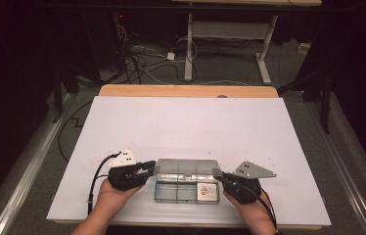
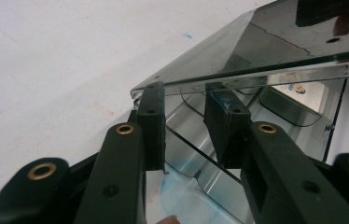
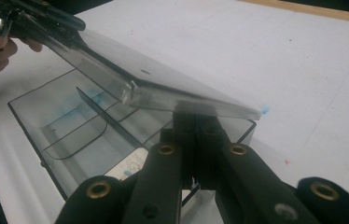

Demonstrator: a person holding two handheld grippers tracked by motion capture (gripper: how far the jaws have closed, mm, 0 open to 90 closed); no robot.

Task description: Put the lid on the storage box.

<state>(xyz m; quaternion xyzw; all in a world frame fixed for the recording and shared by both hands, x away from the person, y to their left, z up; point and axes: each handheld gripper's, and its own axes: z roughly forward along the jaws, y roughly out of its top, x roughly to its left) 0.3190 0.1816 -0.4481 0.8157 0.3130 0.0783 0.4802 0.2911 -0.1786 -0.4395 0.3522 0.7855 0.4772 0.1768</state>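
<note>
A clear plastic box [image 1: 164, 192] with dividers sits on the white sheet near the front edge. Its hinged lid [image 1: 186, 166] is lifted partway, tilting up over the box [image 3: 56, 121]. My left gripper [image 1: 150, 166] is at the lid's left end; its jaws stand apart [image 2: 185, 88], with both tips up against the lid's edge [image 2: 275, 70] from below. My right gripper [image 1: 217, 174] is at the right end, jaws shut together [image 3: 196, 116] just under the lid's corner [image 3: 219, 105]. A small white card [image 1: 206, 191] lies in the right front compartment.
The white sheet [image 1: 186, 127] covers the table, whose wooden far edge [image 1: 186, 90] shows beyond it. Blue smears mark the box floor [image 2: 182, 186]. Across the box, a hand with the left gripper [image 3: 70, 23] shows in the right gripper view.
</note>
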